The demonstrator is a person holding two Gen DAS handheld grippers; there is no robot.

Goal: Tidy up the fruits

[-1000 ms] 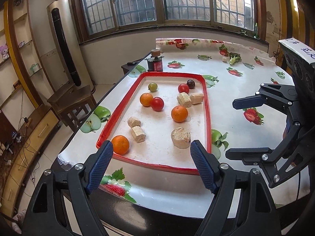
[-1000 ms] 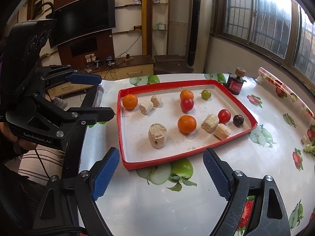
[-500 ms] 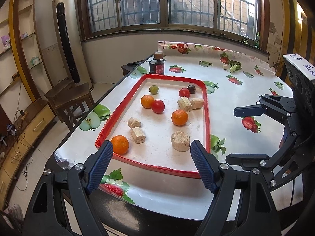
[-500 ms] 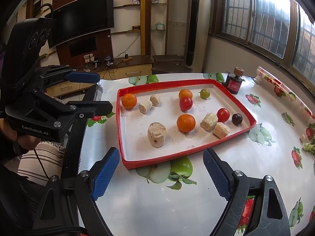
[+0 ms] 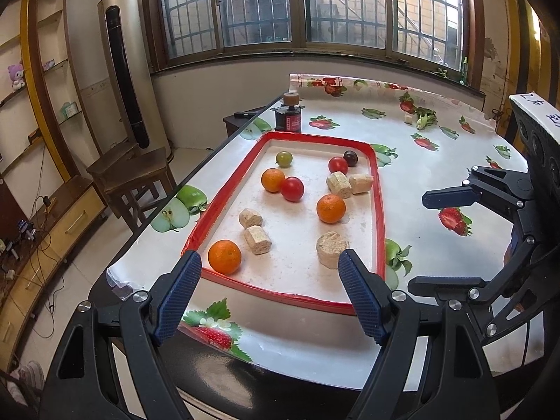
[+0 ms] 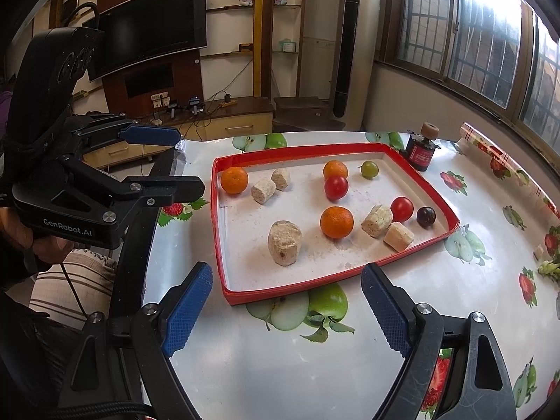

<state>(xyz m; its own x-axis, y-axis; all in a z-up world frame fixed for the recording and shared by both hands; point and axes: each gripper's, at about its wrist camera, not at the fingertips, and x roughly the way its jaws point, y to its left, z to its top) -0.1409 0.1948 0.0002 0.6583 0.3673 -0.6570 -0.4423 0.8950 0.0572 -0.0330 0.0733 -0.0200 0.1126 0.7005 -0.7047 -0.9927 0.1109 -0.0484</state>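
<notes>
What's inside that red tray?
In the red tray: three oranges, two red tomatoes, a green one, a dark fruit and five beige chunks. Nothing is covered.

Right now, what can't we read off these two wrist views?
- Small dark bottle: label too small in both views.
- White note on the right claw's body: cut off by the left view's edge.
- Scraps near the table's far edge: too small to identify.
- Person's hand: mostly hidden behind the left claw.
</notes>
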